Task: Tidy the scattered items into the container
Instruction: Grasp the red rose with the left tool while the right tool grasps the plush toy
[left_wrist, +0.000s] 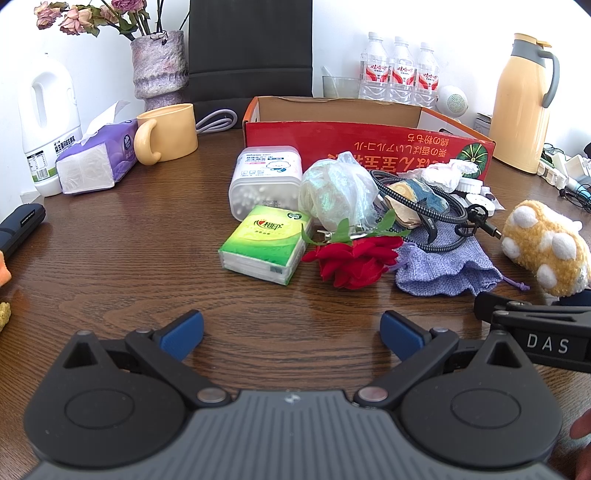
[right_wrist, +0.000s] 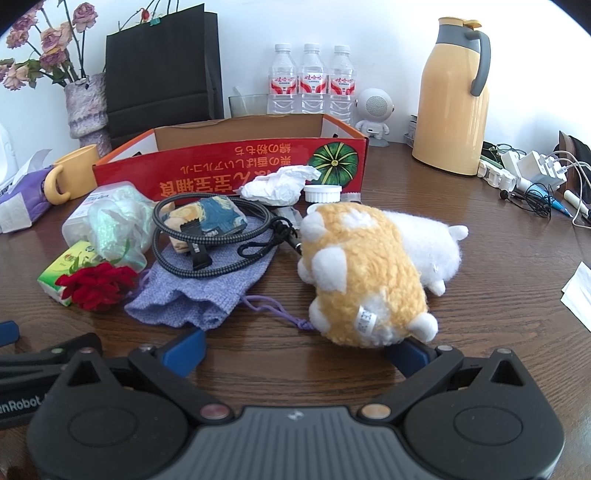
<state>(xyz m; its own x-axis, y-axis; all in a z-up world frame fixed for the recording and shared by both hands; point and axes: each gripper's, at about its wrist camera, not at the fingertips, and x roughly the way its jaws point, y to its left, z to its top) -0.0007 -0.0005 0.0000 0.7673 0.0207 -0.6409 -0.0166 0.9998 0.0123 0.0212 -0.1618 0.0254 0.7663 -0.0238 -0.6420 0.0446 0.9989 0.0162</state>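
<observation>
- The left gripper (left_wrist: 291, 334) hangs low over bare table (left_wrist: 129, 258), jaws spread wide with nothing between them.
- The right gripper (right_wrist: 295, 350) is also spread wide and empty; the plush (right_wrist: 365, 273) lies just ahead of it, its rear end covering the tip of the right finger.
- The box (left_wrist: 354, 144) stands open at the back of the clutter, red side facing the cameras, print upside down. What it holds cannot be seen past its wall.
- Between the left gripper and the box, nearest first: a tissue pack (left_wrist: 266, 243) and a rose (left_wrist: 354, 262) side by side, then a swab tub (left_wrist: 264, 181) and a crumpled bag (left_wrist: 338, 192) right against the box front.
- To the right, a cable (right_wrist: 218, 236) loops over a painted pouch (right_wrist: 207, 221), both lying on a purple sack (right_wrist: 207, 288).
- A crumpled tissue (right_wrist: 280, 184) and a small white jar (right_wrist: 322, 193) sit against the box front, behind the plush.
- Around the edges: a mug (left_wrist: 170, 133) and tissue box (left_wrist: 96, 158) to the left, a vase (left_wrist: 159, 70) and dark bag (right_wrist: 162, 70) behind, three bottles (right_wrist: 312, 81), a small speaker (right_wrist: 375, 110) and a yellow jug (right_wrist: 454, 99) to the right.
</observation>
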